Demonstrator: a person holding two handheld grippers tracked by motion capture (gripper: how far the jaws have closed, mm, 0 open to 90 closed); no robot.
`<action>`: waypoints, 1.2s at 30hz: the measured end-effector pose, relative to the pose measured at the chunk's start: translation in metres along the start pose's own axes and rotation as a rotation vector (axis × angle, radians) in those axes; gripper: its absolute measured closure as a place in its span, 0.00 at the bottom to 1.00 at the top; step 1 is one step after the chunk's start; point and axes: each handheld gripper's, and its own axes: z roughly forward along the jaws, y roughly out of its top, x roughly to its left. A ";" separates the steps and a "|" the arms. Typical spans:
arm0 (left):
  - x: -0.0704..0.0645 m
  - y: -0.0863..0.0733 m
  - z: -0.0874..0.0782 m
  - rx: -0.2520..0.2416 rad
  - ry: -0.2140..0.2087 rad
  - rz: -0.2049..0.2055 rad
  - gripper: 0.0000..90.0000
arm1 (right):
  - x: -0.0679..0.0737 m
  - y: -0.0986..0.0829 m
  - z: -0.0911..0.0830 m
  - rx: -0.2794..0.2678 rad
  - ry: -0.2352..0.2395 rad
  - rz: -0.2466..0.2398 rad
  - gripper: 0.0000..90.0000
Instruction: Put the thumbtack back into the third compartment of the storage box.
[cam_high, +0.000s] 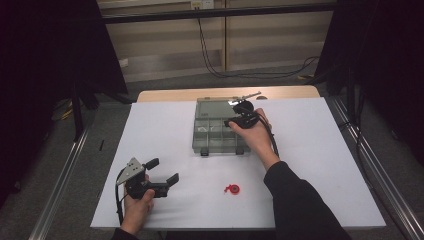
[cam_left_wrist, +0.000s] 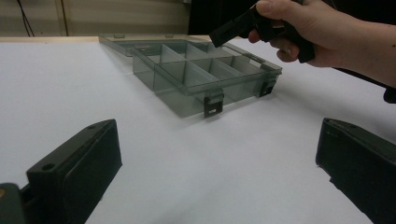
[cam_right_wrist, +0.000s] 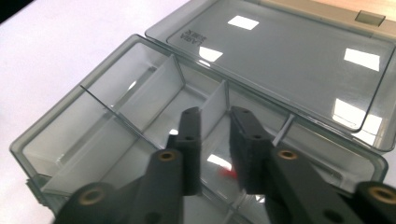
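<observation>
A smoky see-through compartment box (cam_high: 200, 142) lies open at the far middle of the white mat, its lid (cam_high: 214, 105) folded flat behind it. My right gripper (cam_high: 234, 120) hovers over the box's right compartments. In the right gripper view its jaws (cam_right_wrist: 215, 119) stand a narrow gap apart above a divider (cam_right_wrist: 212, 105), with nothing between them and a blurry red spot (cam_right_wrist: 228, 173) low in the compartment beneath. My left gripper (cam_high: 163, 170) rests at the front left of the mat, open wide and empty (cam_left_wrist: 217, 140). A small red piece (cam_high: 231, 189) lies on the mat near the front.
The white mat (cam_high: 310, 150) covers a wooden table (cam_high: 170, 94). Two black latches (cam_left_wrist: 213, 103) stick out from the box's front wall. Dark curtains flank the table, and cables hang at the back wall (cam_high: 210, 60).
</observation>
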 end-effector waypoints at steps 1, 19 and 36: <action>0.000 0.000 0.000 0.000 0.000 0.000 0.00 | 0.000 0.000 -0.001 -0.003 0.007 0.002 0.73; -0.001 0.000 0.001 0.001 0.002 0.010 0.00 | 0.020 -0.011 -0.026 -0.008 0.106 -0.073 0.00; -0.002 0.000 0.001 0.003 0.006 0.014 0.00 | 0.045 -0.035 -0.050 -0.007 0.132 -0.127 0.00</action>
